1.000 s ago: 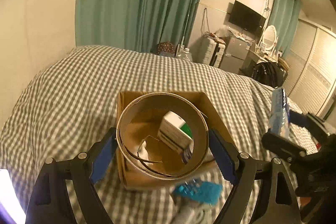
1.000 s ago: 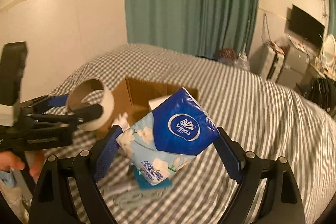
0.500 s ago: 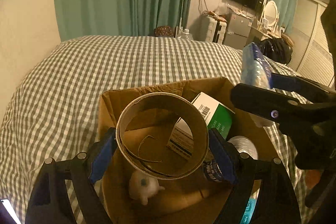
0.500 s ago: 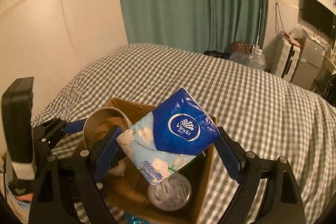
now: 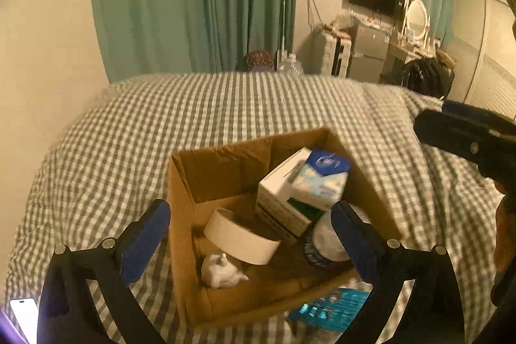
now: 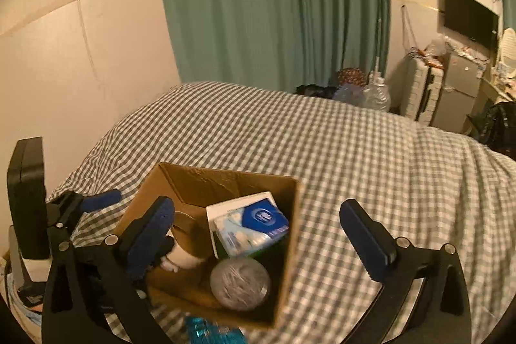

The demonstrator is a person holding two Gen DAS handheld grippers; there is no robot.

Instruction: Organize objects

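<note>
An open cardboard box (image 5: 222, 160) (image 6: 225, 179) sits on the checked bed. Inside lie a cardboard tape ring (image 5: 240, 237) (image 6: 188, 234), a blue tissue pack (image 5: 322, 176) (image 6: 254, 229) on a white and green carton (image 5: 280, 199), a small white toy (image 5: 221, 271) and a clear round tub (image 5: 325, 237) (image 6: 240, 282). My left gripper (image 5: 250, 242) is open and empty above the box's near side. My right gripper (image 6: 256, 234) is open and empty above the box; it also shows at the right edge of the left wrist view (image 5: 467, 141).
A teal packet (image 5: 332, 308) (image 6: 213, 332) lies on the bed by the box's near edge. A phone (image 5: 24, 315) lies at the near left. The checked bedcover (image 6: 371, 157) stretches beyond the box. Green curtains, a wall and cluttered furniture stand behind the bed.
My left gripper opened and the tape ring dropped into the box. My right gripper opened and the tissue pack dropped onto the carton in the box. Both grippers have drawn back.
</note>
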